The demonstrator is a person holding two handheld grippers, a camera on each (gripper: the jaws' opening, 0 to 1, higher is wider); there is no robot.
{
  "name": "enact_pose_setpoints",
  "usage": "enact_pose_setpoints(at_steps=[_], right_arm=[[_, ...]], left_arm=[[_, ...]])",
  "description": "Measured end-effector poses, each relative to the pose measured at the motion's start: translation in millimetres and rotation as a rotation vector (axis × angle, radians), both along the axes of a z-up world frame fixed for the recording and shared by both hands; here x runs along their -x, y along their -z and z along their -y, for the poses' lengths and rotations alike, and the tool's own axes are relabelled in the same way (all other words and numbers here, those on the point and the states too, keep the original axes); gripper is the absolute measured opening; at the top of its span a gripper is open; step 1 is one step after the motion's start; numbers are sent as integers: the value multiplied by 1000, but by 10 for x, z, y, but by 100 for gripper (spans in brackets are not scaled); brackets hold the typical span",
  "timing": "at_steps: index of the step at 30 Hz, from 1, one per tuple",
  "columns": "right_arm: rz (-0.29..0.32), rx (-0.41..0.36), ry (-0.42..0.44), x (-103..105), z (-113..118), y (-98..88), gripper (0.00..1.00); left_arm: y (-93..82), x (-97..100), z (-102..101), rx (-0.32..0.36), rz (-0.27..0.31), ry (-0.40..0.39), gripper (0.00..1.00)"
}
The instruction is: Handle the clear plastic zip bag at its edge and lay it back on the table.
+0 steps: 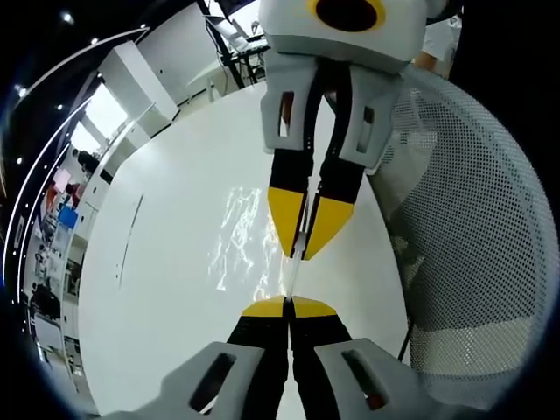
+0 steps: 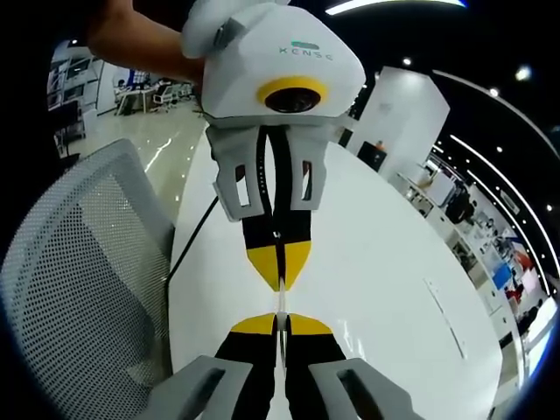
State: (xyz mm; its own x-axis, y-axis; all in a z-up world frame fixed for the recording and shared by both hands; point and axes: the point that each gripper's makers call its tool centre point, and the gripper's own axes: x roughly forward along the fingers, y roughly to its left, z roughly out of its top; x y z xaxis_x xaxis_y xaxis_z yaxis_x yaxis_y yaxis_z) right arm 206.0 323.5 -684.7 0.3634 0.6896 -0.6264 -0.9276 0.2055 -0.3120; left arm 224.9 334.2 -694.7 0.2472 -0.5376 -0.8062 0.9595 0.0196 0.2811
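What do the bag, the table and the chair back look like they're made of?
Bag: thin clear plastic film, judging by crinkled glints with the table showing through. Table: smooth white top, glossy-looking; material unclear. Chair back: pale perforated mesh, probably plastic or fabric. Left gripper and right gripper pinch the bag's edge.

My right gripper rises from the bottom of the right gripper view, its yellow-tipped jaws pressed together on the thin edge of the clear plastic zip bag. Facing me from above, the left gripper pinches the same edge with its jaws closed too, tips just beside mine. A hand holds that gripper at the top. Below lies the white counter; a white mesh chair back stands at its left.
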Motion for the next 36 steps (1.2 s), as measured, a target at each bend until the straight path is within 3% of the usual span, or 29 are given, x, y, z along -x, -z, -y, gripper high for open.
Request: enact_pose_setpoints(at_steps=[36], right_arm=[[-1,-18,7,12,-2,-23,0]], left_arm=[[2,2,5,5,3,0,0]])
